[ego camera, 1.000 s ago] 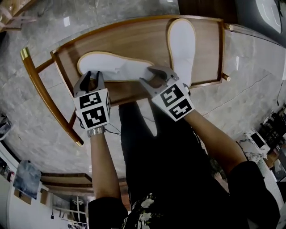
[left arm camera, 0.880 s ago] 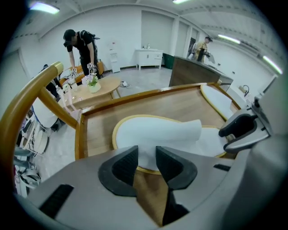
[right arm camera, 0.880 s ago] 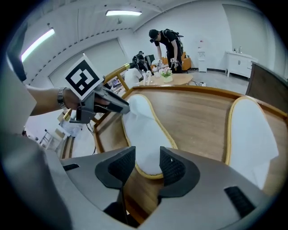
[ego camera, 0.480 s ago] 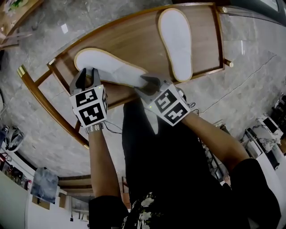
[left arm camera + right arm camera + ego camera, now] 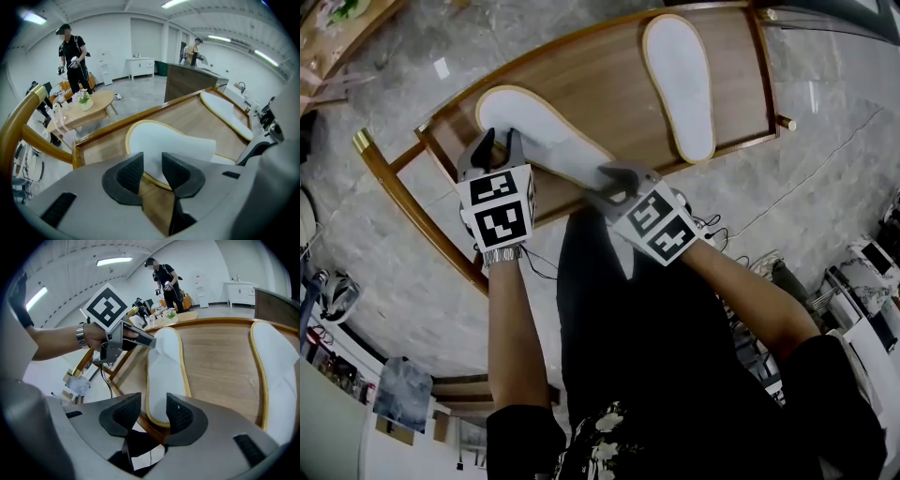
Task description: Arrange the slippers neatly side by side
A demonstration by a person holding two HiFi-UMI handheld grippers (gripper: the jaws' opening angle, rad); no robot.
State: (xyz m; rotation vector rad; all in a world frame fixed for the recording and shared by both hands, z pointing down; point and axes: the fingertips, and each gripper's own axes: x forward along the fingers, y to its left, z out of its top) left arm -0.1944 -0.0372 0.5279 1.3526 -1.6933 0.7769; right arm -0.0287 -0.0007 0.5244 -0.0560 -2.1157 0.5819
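Two white slippers with tan rims lie on a brown wooden tray table (image 5: 609, 89). The far slipper (image 5: 680, 84) lies at the right, untouched. Slanting across the left half is the near slipper (image 5: 546, 139). My left gripper (image 5: 495, 142) points steeply down at its long side near the toe. Its jaws have just been closing a little, with the slipper's edge (image 5: 154, 140) showing between the tips and a gap still there. My right gripper (image 5: 617, 180) is at the heel end (image 5: 161, 399), which shows in its open gap.
The tray has a raised wooden rim (image 5: 581, 45) and a curved gold-tipped frame (image 5: 408, 197) at the left. Grey stone floor surrounds it. A low table with flowers (image 5: 84, 110) and a person (image 5: 72, 54) stand farther off in the room.
The near slipper has turned from nearly crosswise to a slant closer to the far slipper's line. Both grippers have shifted along with it.
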